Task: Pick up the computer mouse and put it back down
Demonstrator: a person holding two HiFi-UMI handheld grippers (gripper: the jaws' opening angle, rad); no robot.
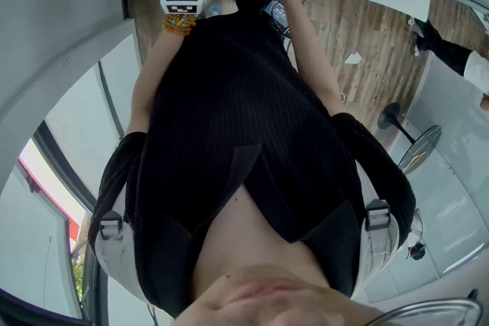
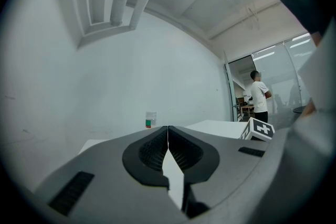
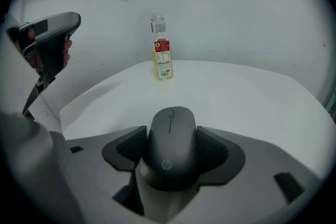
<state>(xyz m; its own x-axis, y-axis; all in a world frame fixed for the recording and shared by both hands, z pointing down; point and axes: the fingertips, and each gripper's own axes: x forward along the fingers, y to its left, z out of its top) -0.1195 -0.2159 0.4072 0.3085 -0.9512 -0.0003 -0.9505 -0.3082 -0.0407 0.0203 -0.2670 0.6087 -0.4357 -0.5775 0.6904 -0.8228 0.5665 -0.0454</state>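
Mouse: the dark computer mouse (image 3: pixel 171 157) lies between the jaws of the right tool (image 3: pixel 171 136), with its nose pointing away from the tool and its rounded tail nearest the camera.
Grip: the right tool is clenched on the mouse. One ribbed pad (image 3: pixel 216 148) presses each flank at about mid-body, and no gap shows on either side.
Height: I cannot tell whether the mouse's underside rests on the white bench (image 3: pixel 252 97) or hangs just clear of it.
Handling: it is probably light and rigid, with a smooth matte plastic shell. The sides are curved, so a hard squeeze could make it ride up or slip forward out of the pads. The best hold looks to be low on the flanks at the widest part, where the pads sit now. Moderate pressure should be enough, and it is better lowered level than dropped.
Ahead of the right tool: a clear bottle (image 3: pixel 161 55) of yellowish liquid with a red label stands upright on the bench, well beyond the mouse.
Left tool: the left tool (image 2: pixel 168 136) has its jaws pressed together with nothing between them. It is raised to the left of the right tool, well apart from the mouse.
Beyond the left tool: a plain white wall, and far off to its right a person in a white top (image 2: pixel 258 94), standing.
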